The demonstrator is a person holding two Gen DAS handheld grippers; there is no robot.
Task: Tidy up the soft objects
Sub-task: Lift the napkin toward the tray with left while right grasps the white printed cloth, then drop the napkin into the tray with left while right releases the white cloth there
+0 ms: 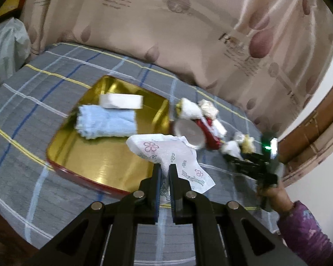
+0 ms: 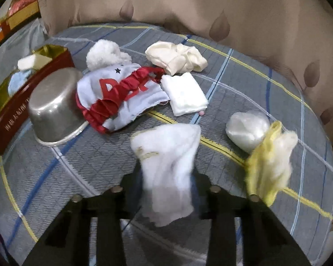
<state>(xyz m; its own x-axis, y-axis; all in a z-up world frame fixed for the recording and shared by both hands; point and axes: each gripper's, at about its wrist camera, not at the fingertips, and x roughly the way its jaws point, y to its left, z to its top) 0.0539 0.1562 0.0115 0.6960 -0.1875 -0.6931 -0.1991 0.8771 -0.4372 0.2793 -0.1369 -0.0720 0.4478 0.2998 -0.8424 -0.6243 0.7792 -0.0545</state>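
Note:
My left gripper (image 1: 165, 169) is shut on a white tissue (image 1: 164, 149) printed with flowers, held over the near right corner of the gold tray (image 1: 113, 164). A folded blue towel (image 1: 106, 122) and a white folded piece (image 1: 121, 101) lie in the tray. In the right wrist view my right gripper (image 2: 167, 173) is shut on a fluffy white cloth (image 2: 166, 155), which drapes over and hides its fingertips. In the left wrist view the right gripper (image 1: 229, 155) is at the right, held by a hand in a purple sleeve (image 1: 299, 226).
On the grey checked bedspread (image 2: 233, 77) lie an overturned metal bowl (image 2: 53, 106), a white and red garment (image 2: 122, 90), a cream cloth (image 2: 177, 57), a folded white cloth (image 2: 185, 95), a clear bag (image 2: 246, 130) and a yellow fluffy cloth (image 2: 268, 166). A beige cushion (image 1: 166, 33) backs the bed.

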